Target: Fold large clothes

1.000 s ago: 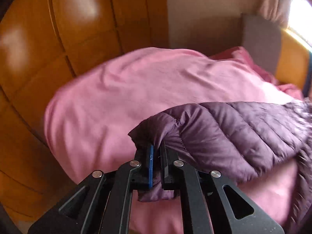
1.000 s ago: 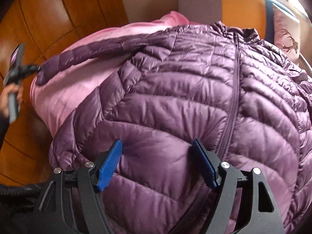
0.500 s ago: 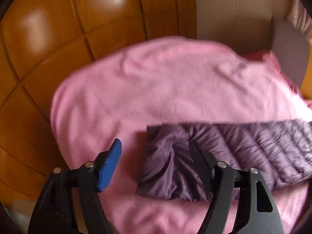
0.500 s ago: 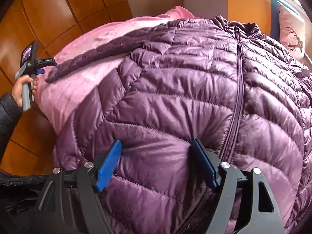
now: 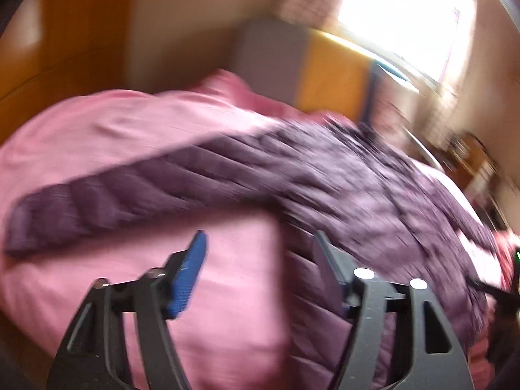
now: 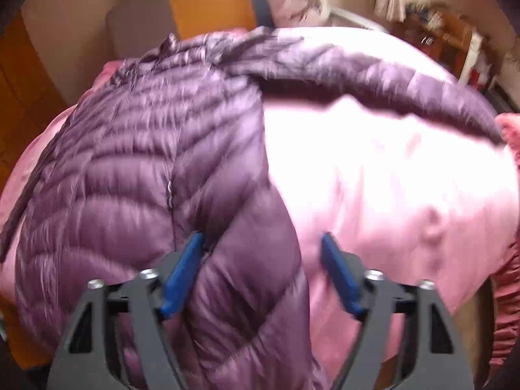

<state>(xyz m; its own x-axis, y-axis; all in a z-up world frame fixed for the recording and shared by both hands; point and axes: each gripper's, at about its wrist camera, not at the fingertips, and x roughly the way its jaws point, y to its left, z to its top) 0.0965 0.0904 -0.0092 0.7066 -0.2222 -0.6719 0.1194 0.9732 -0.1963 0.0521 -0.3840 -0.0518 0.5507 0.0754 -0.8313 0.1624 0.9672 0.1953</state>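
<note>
Your jacket [image 6: 136,175] lies spread flat on the pink blanket [image 6: 390,178], body running away from you toward the collar, sleeves out to both sides. Your left gripper [image 5: 260,269] sits at its left side edge, your right gripper [image 6: 263,269] at the right one, so each hand's got its own side. Both jaws have just been closing but are apart, nothing pinched yet.

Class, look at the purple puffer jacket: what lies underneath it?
The purple puffer jacket lies spread on a pink bed cover, which shows around its body and sleeves. Whatever is directly beneath the jacket's body is covered.
</note>
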